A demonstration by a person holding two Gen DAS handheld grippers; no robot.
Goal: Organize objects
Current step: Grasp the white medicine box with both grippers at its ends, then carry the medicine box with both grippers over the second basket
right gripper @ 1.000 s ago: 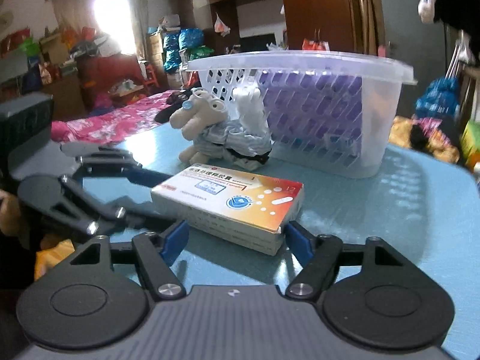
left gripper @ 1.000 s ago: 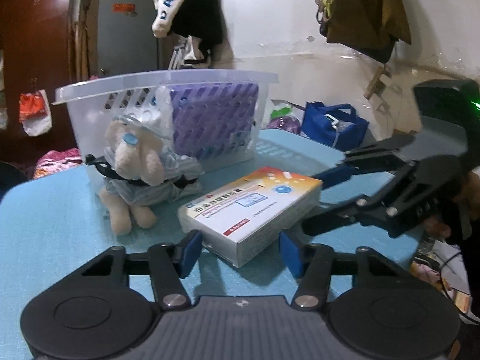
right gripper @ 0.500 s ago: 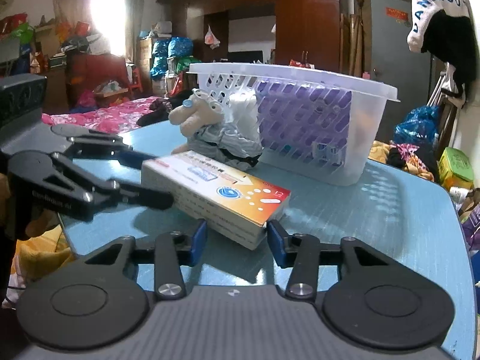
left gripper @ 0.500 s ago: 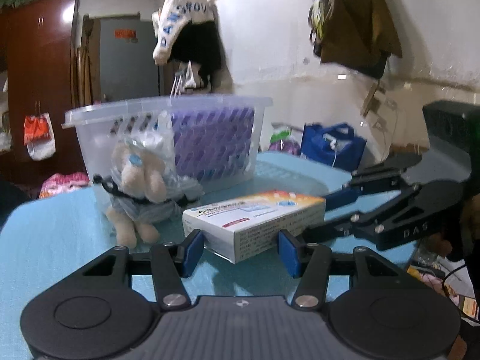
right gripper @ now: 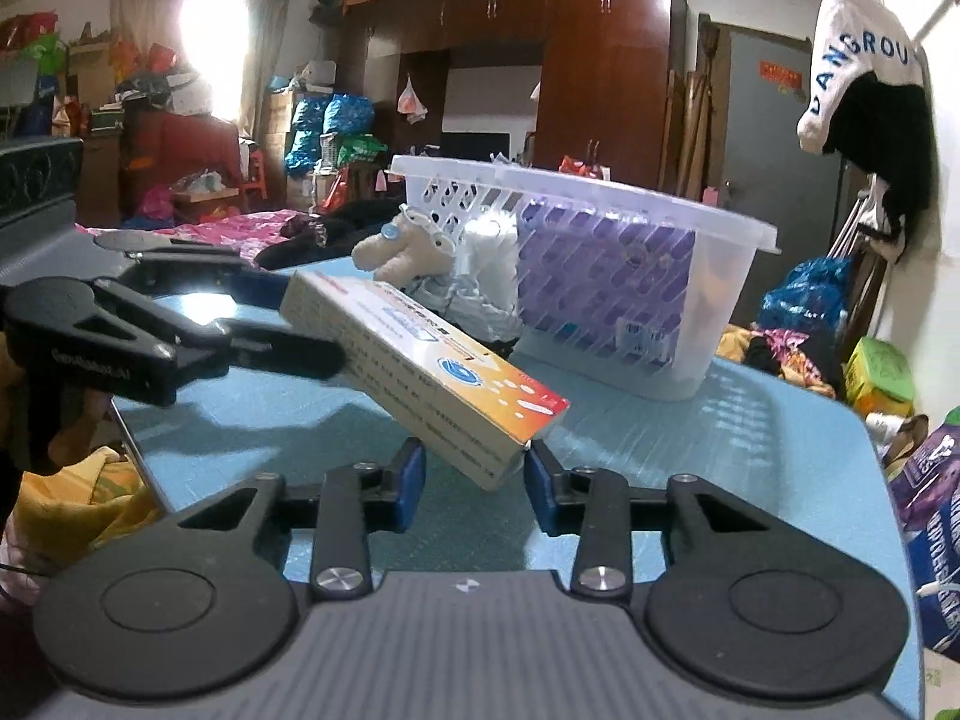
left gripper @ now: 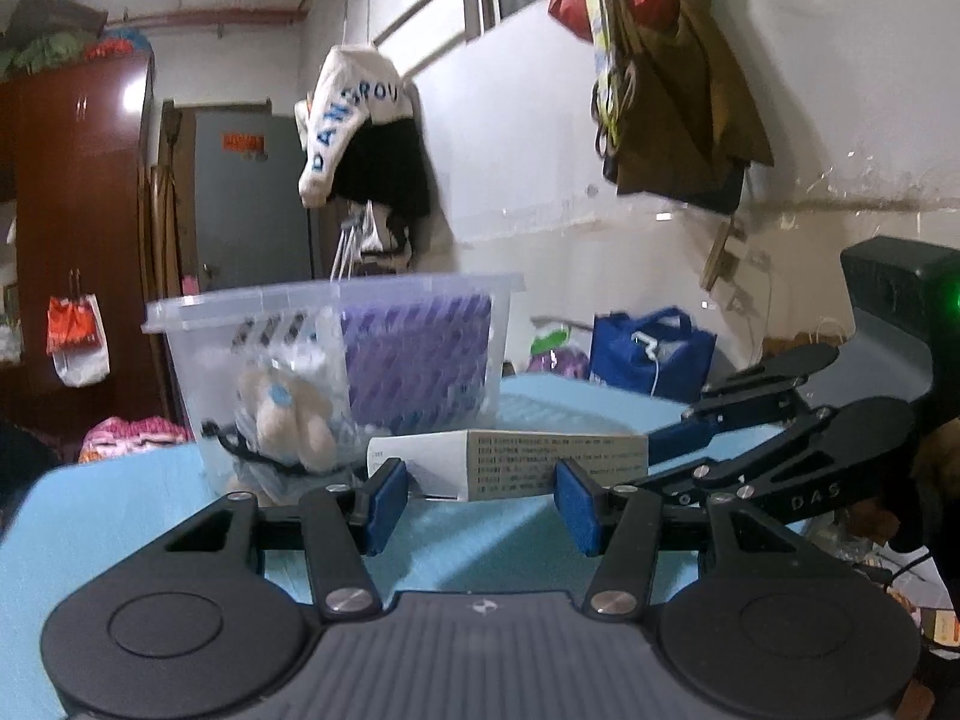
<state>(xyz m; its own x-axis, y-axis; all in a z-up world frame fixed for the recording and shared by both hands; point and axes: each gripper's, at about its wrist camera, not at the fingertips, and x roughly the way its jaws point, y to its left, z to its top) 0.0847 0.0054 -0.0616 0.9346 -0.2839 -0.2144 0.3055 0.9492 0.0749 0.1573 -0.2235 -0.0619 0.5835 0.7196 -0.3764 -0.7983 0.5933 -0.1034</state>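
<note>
A white and orange medicine box point(right gripper: 420, 360) is held above the blue table, tilted. My right gripper point(right gripper: 474, 480) is shut on its near end. My left gripper point(left gripper: 480, 504) is closed on the box's other end point(left gripper: 528, 462); in the right wrist view its fingers point(right gripper: 270, 354) meet the far end. A clear plastic basket point(right gripper: 600, 276) with a purple item inside stands behind. A plush toy point(right gripper: 402, 252) in a plastic wrap leans against the basket; it also shows in the left wrist view point(left gripper: 288, 414).
The blue table point(right gripper: 720, 432) ends close on the right, with bags and boxes point(right gripper: 882, 372) on the floor beyond. A blue bag point(left gripper: 651, 348) sits past the far table edge. Clothes hang on the wall point(left gripper: 360, 132).
Both grippers closed on the medicine box and lifted it off the table. The box now hangs tilted between them, and both views have risen.
</note>
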